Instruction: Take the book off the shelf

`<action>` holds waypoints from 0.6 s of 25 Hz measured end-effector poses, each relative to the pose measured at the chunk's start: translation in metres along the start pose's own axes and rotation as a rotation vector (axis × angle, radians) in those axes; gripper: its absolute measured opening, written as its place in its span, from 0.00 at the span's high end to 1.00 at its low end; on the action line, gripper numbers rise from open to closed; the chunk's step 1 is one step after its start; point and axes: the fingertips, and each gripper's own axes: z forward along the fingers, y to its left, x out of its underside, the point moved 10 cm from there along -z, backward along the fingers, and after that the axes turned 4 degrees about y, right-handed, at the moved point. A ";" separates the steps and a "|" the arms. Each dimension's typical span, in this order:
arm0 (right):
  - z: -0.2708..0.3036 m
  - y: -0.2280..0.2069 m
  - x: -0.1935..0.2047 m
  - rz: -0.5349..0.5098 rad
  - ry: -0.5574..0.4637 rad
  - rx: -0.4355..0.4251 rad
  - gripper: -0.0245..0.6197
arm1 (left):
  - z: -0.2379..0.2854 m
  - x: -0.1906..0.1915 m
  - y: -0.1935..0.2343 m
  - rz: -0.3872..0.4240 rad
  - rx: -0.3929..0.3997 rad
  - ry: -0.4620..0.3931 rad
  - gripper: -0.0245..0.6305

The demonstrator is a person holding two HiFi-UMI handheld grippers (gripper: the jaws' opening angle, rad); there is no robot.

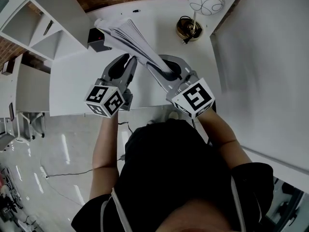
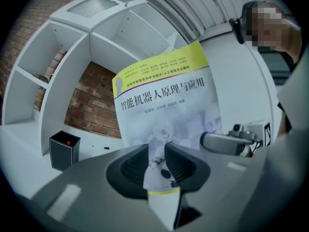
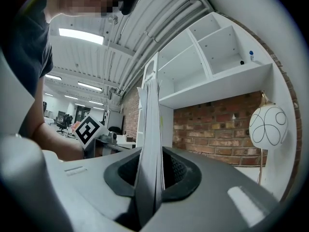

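1. yellow band across the top of a pale cover, and there's the book point(image 2: 164, 105), up in the air right ahead of both claws and clear of the white shelf unit point(image 2: 72, 57).
2. left claw point(image 2: 157, 154): the jaws are drawn in on the lower corner of the front cover, with a dark pad against each side of it. the rest of the cover rises face-on just beyond the tips.
3. right claw point(image 3: 152, 164): it's pinching the book by its edge. the pages stand upright straight through the narrow gap between the pads and carry on up past the tips.
4. in the head view the two claws sit side by side, close together, both pointing away from the person over the white table point(image 1: 72, 81).
5. in that same view the book runs from the right claw's tips up and across in front of the left claw, with its pages fanned out.
6. off to the left of the left claw and a little ahead, a black box point(image 2: 64, 150) with a red dot stands on the table by the foot of the shelf unit. a brick wall point(image 2: 96, 100) is behind it.
7. right of the right claw and further ahead is a lamp point(image 3: 268, 124), with a white globe shade on a thin stem and a brass base on the table.
8. the shelf unit's open compartments rise ahead of and above both claws.
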 end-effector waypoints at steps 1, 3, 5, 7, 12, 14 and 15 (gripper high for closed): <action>0.000 0.000 0.001 0.003 0.001 -0.002 0.86 | 0.000 0.001 0.000 -0.004 -0.002 0.000 0.81; 0.000 0.000 0.004 0.004 0.005 -0.005 0.86 | 0.000 0.005 0.000 -0.009 -0.005 -0.001 0.82; 0.000 0.000 0.004 -0.002 0.016 -0.006 0.86 | 0.001 0.007 0.000 -0.014 -0.005 0.001 0.82; 0.000 0.002 0.004 -0.009 0.029 -0.005 0.86 | 0.000 0.009 0.000 -0.024 -0.004 0.003 0.82; 0.001 0.004 0.005 -0.007 0.031 -0.009 0.86 | -0.002 0.010 0.001 -0.033 -0.005 0.008 0.82; 0.001 0.003 0.005 -0.005 0.034 -0.009 0.86 | -0.002 0.011 0.001 -0.035 -0.003 0.009 0.82; 0.001 0.004 0.005 -0.005 0.035 -0.008 0.86 | -0.002 0.011 0.001 -0.036 -0.002 0.009 0.82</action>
